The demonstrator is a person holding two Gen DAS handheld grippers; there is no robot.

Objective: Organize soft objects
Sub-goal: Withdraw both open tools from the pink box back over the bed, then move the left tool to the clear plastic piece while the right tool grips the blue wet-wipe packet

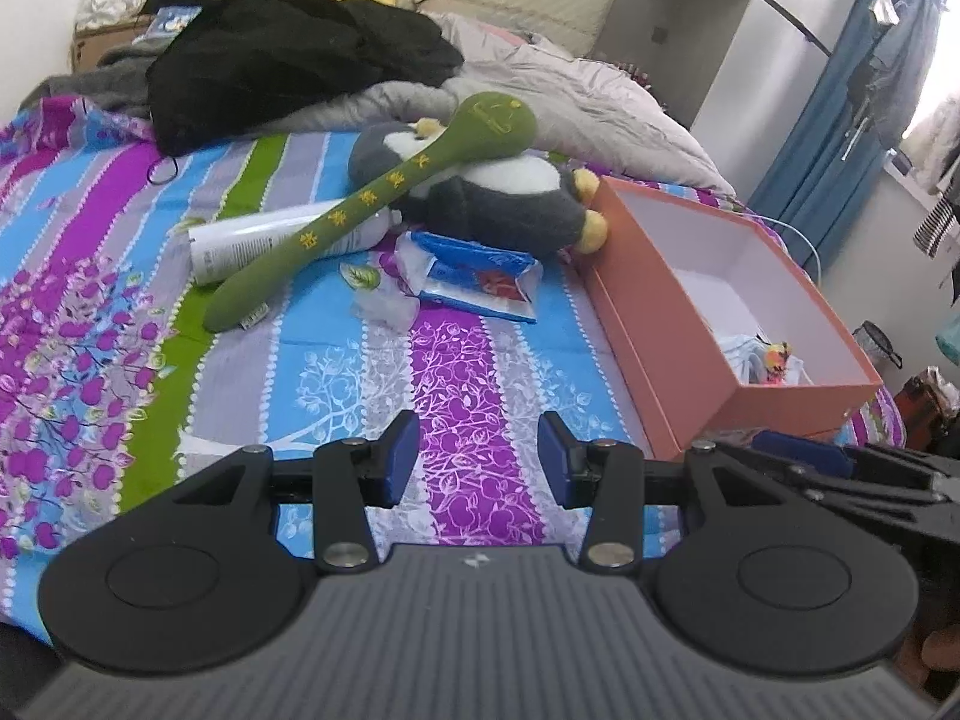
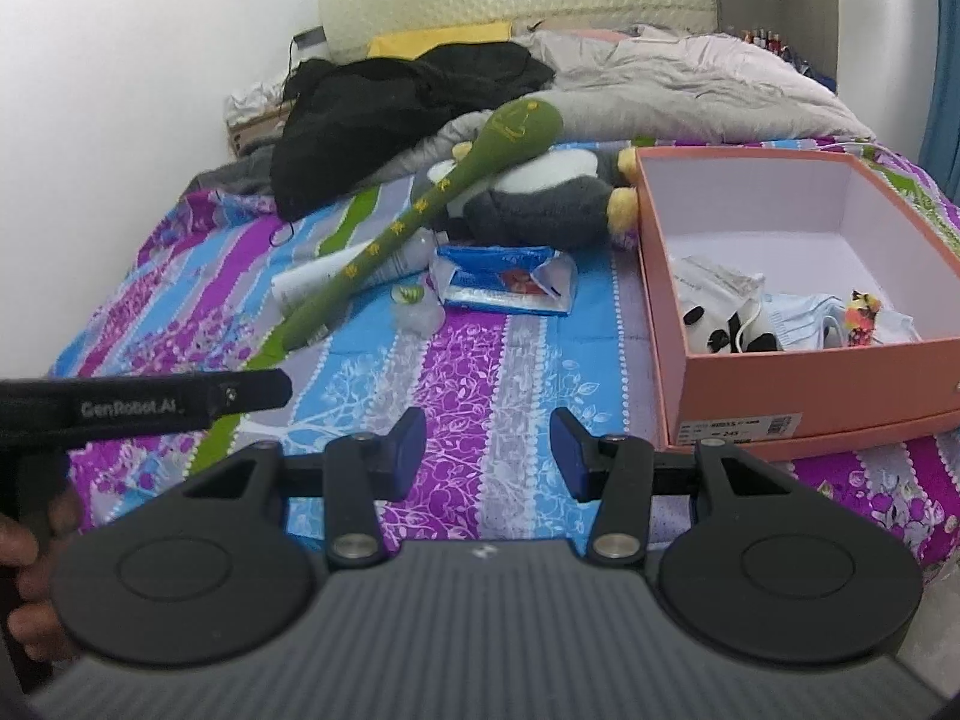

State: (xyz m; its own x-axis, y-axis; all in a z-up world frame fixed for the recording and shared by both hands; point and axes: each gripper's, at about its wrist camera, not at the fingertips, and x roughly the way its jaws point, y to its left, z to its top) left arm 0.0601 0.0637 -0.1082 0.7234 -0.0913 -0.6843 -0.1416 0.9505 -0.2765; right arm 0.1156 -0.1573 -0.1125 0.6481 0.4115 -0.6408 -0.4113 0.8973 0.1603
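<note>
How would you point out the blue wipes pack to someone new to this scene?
Start at the orange box on the bed. Left of it lies a grey plush penguin. The wipes pack lies flat just in front of the penguin: a crumpled blue and white packet with a red picture, right of the long green plush stick.

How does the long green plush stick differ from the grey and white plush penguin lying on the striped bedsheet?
The long green plush stick is slim, with yellow characters along it; the grey and white plush penguin is bulky, with yellow feet. The stick leans across the penguin, while the penguin lies on the bedsheet. Both sit outside the orange cardboard box.
</note>
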